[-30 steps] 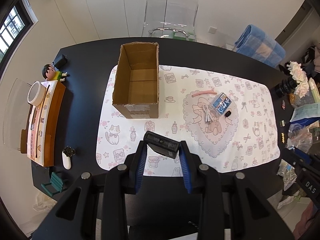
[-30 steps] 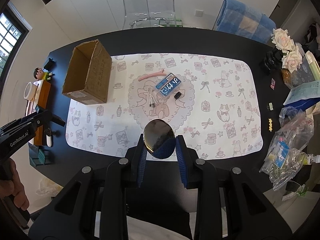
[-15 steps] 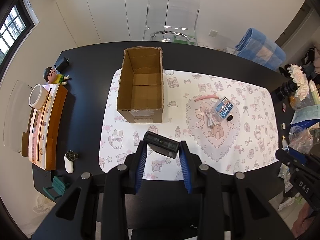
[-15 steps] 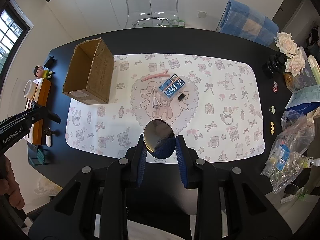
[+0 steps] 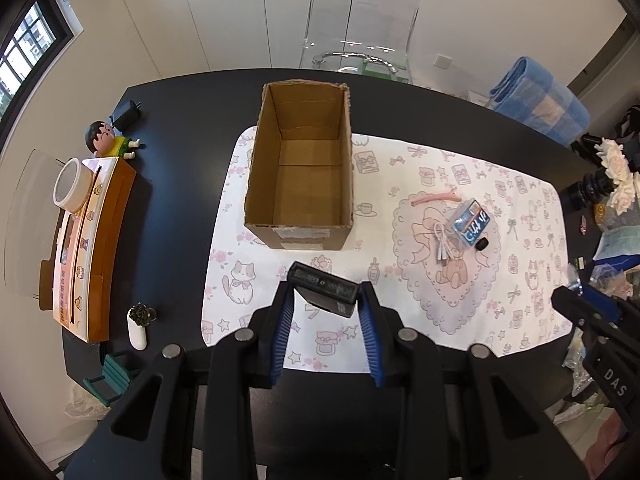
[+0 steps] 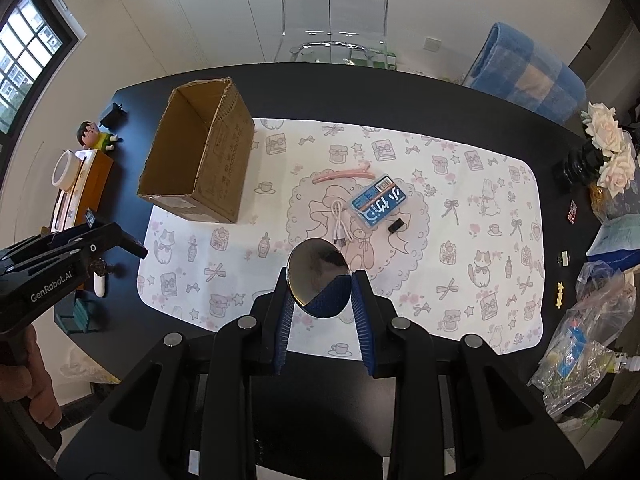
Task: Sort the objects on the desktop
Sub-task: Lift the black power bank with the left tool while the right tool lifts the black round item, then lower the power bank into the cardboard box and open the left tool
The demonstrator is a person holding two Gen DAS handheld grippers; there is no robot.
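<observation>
Left wrist view: the cardboard box [image 5: 304, 168] is seen closer than before; a black block [image 5: 323, 289] is gripped by the left tongs [image 5: 325, 312], a round mirror [image 6: 318, 278] by the right tongs [image 6: 320, 304].

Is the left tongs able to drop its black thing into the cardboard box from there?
Probably yes. The left tongs grip the black box-shaped item just short of the cardboard box, which stands open-topped and looks empty, with nothing between them. They would need to move forward over its near rim first.
</observation>
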